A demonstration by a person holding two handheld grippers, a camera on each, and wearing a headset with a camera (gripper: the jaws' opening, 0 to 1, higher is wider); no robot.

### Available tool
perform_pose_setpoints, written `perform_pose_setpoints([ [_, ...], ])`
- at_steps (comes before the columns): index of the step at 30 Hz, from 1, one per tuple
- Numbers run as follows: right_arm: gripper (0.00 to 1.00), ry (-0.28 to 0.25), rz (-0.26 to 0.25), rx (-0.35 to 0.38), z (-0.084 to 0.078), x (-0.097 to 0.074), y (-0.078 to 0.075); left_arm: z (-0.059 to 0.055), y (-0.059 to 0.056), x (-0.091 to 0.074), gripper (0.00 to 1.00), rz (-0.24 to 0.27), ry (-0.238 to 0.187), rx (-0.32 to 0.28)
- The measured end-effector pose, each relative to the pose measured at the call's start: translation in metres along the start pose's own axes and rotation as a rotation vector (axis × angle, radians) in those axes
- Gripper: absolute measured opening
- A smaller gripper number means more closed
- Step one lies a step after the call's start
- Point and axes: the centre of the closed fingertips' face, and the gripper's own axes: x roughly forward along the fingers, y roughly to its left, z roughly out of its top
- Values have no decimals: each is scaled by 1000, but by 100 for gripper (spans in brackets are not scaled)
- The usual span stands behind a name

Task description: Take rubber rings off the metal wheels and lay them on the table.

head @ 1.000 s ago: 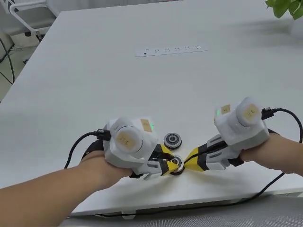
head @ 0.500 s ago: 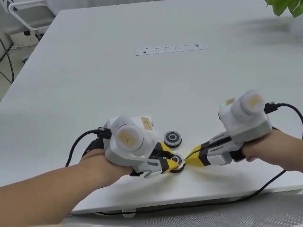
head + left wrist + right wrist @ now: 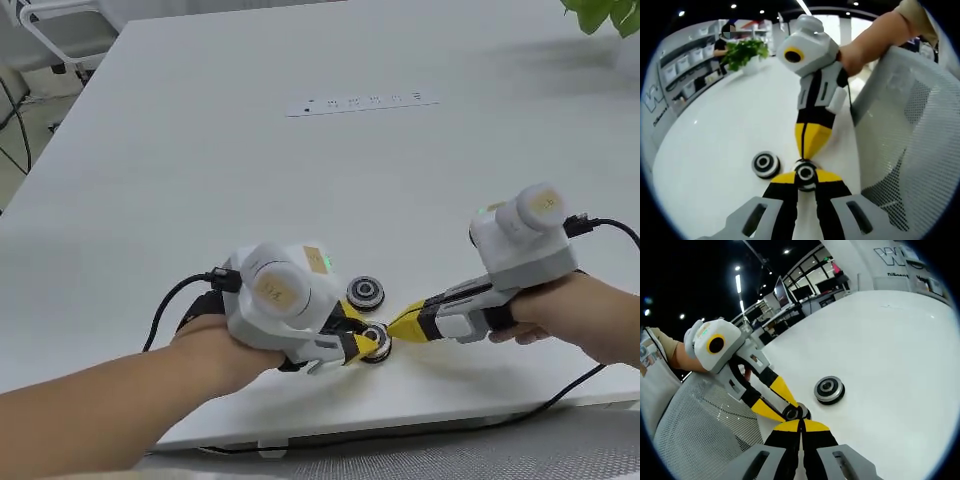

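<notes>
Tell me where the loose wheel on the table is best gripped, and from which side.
The loose wheel lies flat on the table, hub up, with bare surface all round it. So probably grip across its black outer rim, jaws on opposite sides, coming down from above.

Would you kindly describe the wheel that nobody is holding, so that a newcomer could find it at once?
On the white table, near its front edge, the left tool and the right tool meet tip to tip. Just beyond that meeting point a small metal wheel lies flat. Unlike the other wheel, clamped in the left tool, it is free and touched by nothing.
</notes>
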Motion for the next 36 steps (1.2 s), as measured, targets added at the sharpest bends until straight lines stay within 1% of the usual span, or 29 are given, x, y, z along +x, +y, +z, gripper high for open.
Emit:
perform_pose_setpoints([
  [4,0,1,2,-12,1,0,4,0,0,0,12,3,6,-1],
  [6,0,0,6,-1,1,0,5,0,0,0,12,2,7,-1],
  [9,0,1,9,-9,1,1,7,0,0,0,12,2,11,-3],
  [24,0,-1,28,-6,0,2,10,-1,0,0,12,-1,16,-4],
  [27,0,-1,34,9,0,3,11,-1,0,0,12,0,18,-2],
  [30,0,1,43,5,0,4,14,-1,0,0,12,-1,18,-1],
  [31,0,0,57,7,1,5,17,-1,0,0,12,-1,18,0],
  [32,0,-34,121,14,7,7,29,-1,0,0,12,-1,16,-2],
  [33,0,-82,55,50,19,9,23,-1,-1,0,12,-2,17,4],
  [34,0,-2,92,-40,7,7,25,-1,0,0,12,0,14,1],
  [35,0,-11,99,-14,8,8,26,-1,0,0,12,-1,12,-1],
  [36,0,-17,98,-5,8,8,25,-1,0,0,12,-2,12,-2],
])
